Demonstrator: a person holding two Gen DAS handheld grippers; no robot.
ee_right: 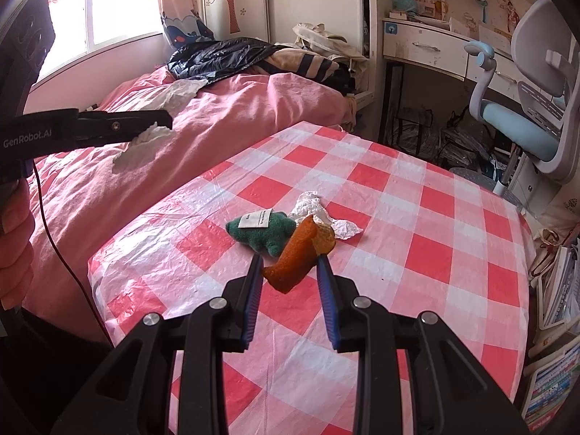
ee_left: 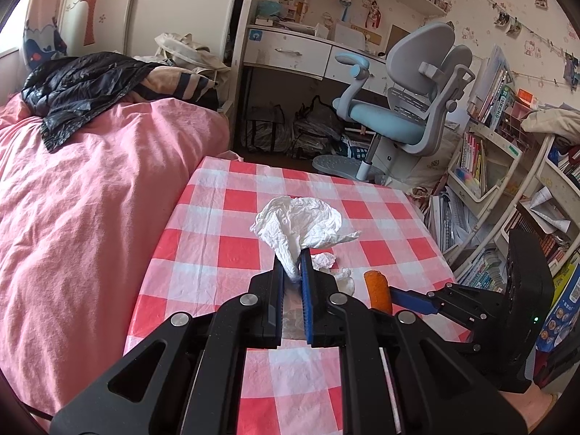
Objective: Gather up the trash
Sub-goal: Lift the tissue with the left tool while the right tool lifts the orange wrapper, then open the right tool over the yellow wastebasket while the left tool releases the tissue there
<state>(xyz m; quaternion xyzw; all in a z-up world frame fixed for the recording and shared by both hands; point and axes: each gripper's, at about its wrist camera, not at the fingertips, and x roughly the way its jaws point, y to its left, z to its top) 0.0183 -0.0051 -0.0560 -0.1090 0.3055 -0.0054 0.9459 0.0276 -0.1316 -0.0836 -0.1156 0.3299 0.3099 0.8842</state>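
My left gripper (ee_left: 291, 266) is shut on the lower end of a crumpled white tissue (ee_left: 301, 221), which fans out above the fingertips. In the right wrist view that gripper (ee_right: 159, 123) holds the tissue (ee_right: 141, 145) up at the left, in front of the bed. My right gripper (ee_right: 290, 268) is shut on a curled piece of orange peel (ee_right: 297, 257) just above the checked table (ee_right: 398, 253); from the left wrist view the peel (ee_left: 378, 290) stands beside one blue finger. Behind the peel lie a green plush toy (ee_right: 261, 233) with a white label and a scrap of crumpled white paper (ee_right: 311, 206).
A bed with a pink cover (ee_left: 90, 199) runs along the table's left side, with a black jacket (ee_left: 83, 87) on it. A blue-grey desk chair (ee_left: 409, 108) and a desk stand beyond the table. Crowded bookshelves (ee_left: 482, 166) fill the right. A person's hand (ee_right: 14, 235) grips the left tool.
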